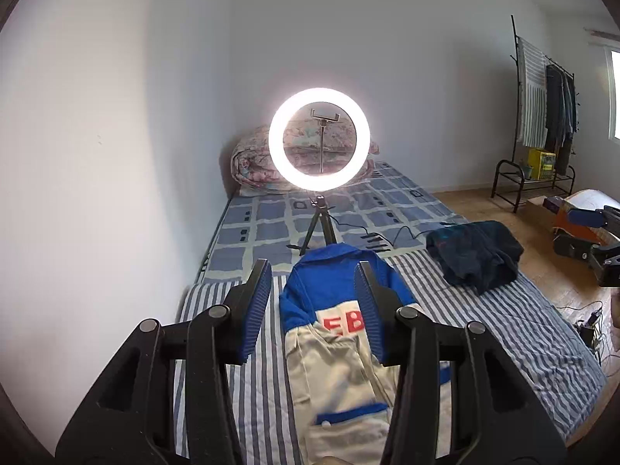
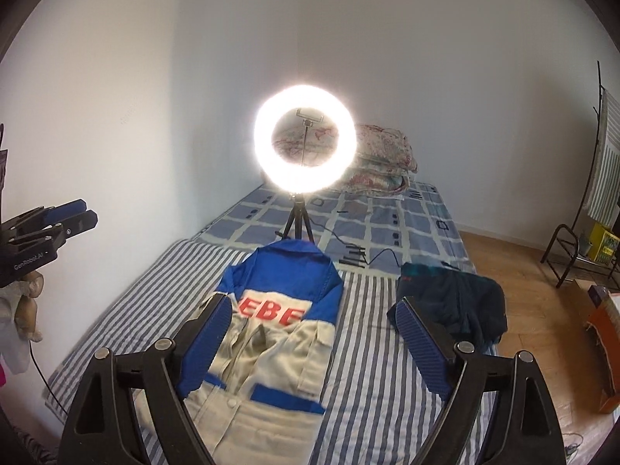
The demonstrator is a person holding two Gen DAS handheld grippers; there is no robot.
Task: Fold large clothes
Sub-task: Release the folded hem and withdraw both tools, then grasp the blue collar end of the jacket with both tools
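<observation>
A blue and beige work jacket (image 1: pixel 333 333) with red letters lies partly folded on the striped sheet (image 1: pixel 484 329); it also shows in the right wrist view (image 2: pixel 271 333). My left gripper (image 1: pixel 316 271) is open and empty, held above the jacket. My right gripper (image 2: pixel 310 306) is open wide and empty, above the jacket's right side. The left gripper (image 2: pixel 83 213) also appears at the left edge of the right wrist view, and the right gripper (image 1: pixel 596 232) at the right edge of the left wrist view.
A lit ring light on a tripod (image 1: pixel 318 143) stands on the bed behind the jacket, with its cable running right. A dark blue garment (image 1: pixel 476 255) lies crumpled at the right. Folded quilts (image 2: pixel 383 159) sit by the wall. A clothes rack (image 1: pixel 542 116) stands on the wooden floor.
</observation>
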